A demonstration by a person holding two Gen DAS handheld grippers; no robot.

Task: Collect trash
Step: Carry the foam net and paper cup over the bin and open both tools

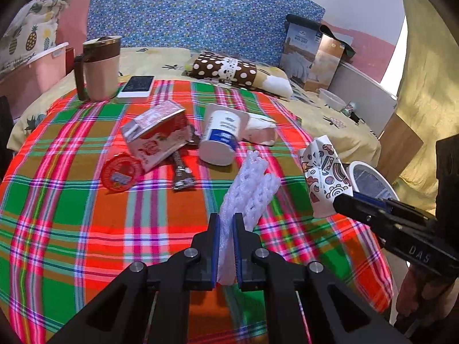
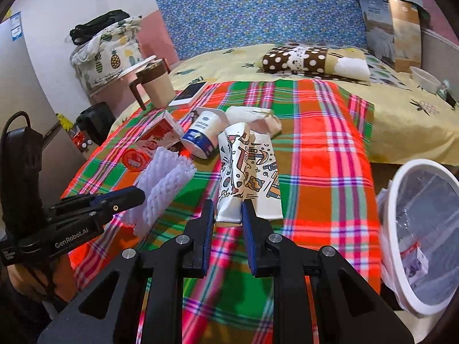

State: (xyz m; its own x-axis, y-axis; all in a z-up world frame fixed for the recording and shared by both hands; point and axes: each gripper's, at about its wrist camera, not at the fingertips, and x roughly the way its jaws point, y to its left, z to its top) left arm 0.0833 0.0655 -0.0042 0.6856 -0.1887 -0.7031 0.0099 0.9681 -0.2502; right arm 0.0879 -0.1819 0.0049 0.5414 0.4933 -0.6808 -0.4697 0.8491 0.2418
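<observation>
Grippers both clamped on trash above your plaid cloth (image 1: 71,215).
Your left gripper (image 1: 226,223) pinches white foam netting (image 1: 249,186); your right gripper (image 2: 228,209) squeezes a crushed patterned paper cup (image 2: 248,169), w/ a white-rimmed bin (image 2: 401,229) to its right. Beyond: yogurt cup (image 1: 221,137), red carton (image 1: 160,134), red lid (image 1: 122,173), wrapper (image 1: 182,172), all on the cloth.
</observation>
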